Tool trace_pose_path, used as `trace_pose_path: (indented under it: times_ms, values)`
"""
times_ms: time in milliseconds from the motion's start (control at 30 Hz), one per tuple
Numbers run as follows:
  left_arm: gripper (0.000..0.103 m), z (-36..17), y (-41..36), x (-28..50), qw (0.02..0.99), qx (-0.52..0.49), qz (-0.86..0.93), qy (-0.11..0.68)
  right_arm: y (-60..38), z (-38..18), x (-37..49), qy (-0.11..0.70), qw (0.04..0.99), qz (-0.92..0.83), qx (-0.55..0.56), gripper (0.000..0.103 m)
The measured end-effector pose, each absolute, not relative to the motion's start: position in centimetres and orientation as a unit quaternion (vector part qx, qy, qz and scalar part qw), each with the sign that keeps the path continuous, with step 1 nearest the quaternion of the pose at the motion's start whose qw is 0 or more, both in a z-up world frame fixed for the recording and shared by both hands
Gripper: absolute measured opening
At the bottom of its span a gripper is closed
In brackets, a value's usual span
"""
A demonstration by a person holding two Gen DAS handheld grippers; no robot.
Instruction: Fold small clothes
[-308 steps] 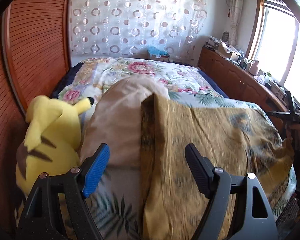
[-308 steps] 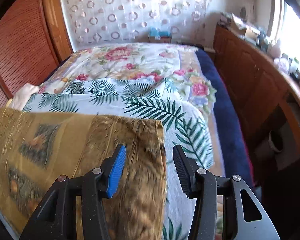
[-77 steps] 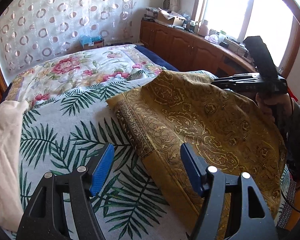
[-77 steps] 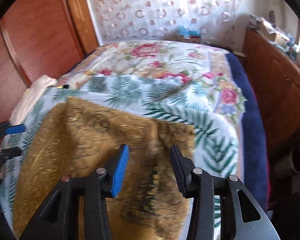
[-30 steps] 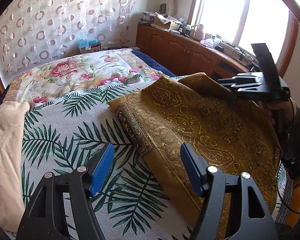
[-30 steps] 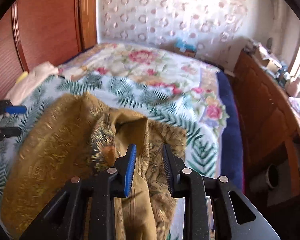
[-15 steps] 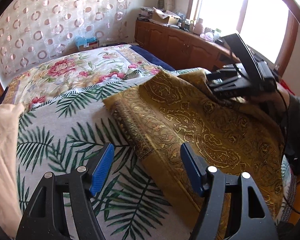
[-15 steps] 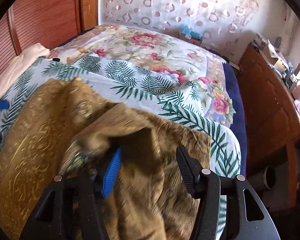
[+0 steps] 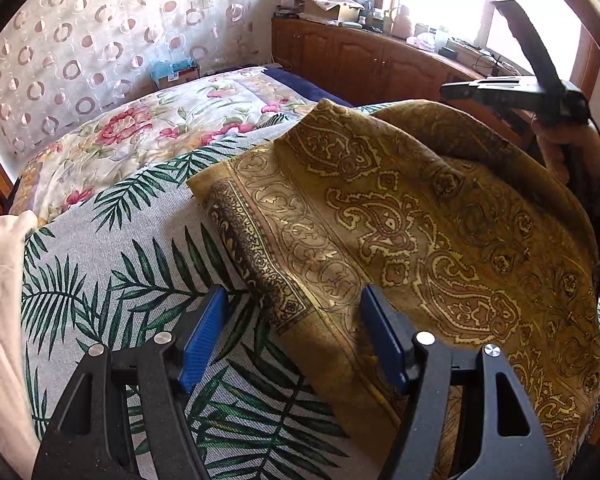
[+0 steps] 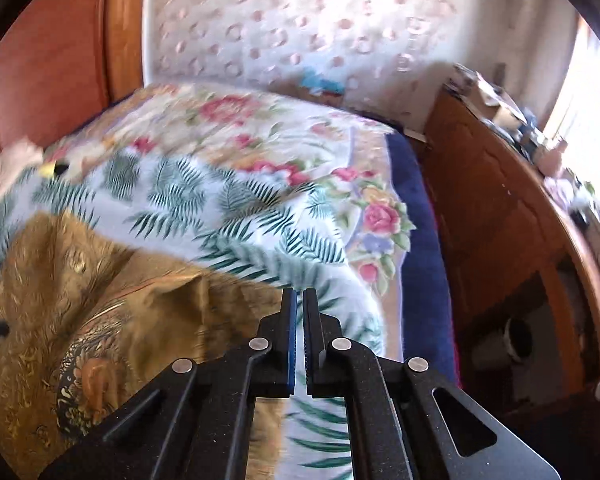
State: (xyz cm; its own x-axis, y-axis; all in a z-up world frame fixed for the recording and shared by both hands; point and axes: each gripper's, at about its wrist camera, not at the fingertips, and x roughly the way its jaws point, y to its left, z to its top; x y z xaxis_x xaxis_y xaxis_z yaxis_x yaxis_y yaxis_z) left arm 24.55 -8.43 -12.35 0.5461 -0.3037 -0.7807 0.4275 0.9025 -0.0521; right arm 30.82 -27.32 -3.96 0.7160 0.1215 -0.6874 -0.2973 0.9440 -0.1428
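Note:
A gold paisley cloth [image 9: 440, 240] lies folded over on the palm-leaf bedspread [image 9: 112, 264]. Its bordered edge runs between the fingers of my left gripper [image 9: 292, 332], which is open and hovers just above it. In the right wrist view the same cloth [image 10: 100, 312] lies rumpled at lower left. My right gripper [image 10: 299, 304] is shut with nothing between its jaws, raised beside the cloth's right edge. It also shows in the left wrist view [image 9: 516, 92], held above the cloth's far side.
A cream pillow [image 9: 0, 300] lies at the left edge of the bed. A floral quilt [image 9: 160, 128] covers the far half. Wooden cabinets [image 9: 360, 60] with clutter on top run along the right side under the window. A wooden headboard [image 10: 60, 60] stands at left.
My right gripper has let go of the cloth, shut empty and lifted away to the right. The cloth's raised fold has dropped onto itself. My left gripper has barely moved.

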Motion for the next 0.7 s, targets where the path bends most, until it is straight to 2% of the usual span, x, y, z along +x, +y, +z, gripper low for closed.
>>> trace_pose_path:
  times_ms: [167,233,300,367,700]
  values:
    - [0.07,-12.4,-8.4,24.5,0.879,0.071,-0.208,0.424,-25.9,-4.3,29.0,0.361,0.911,0.16,-0.119,0.003]
    - [0.07,-12.4,-8.4,24.4,0.879,0.071,-0.209,0.423,-25.2,-4.6,27.7,0.366,0.905,0.181,-0.118,0.006]
    - [0.07,-12.4,-8.4,24.4,0.879,0.071,-0.209,0.423,-24.8,-4.9,26.3,0.364,0.901,0.201,-0.123,0.02]
    - [0.07,-12.4,-8.4,24.3,0.879,0.071,-0.209,0.424,-24.3,-5.4,24.9,0.369,0.896,0.214,-0.122,0.025]
    - [0.07,-12.4,-8.7,24.3,0.88,0.072,-0.21,0.421,-26.3,-6.5,20.2,0.383,0.898,0.196,-0.094,0.03]
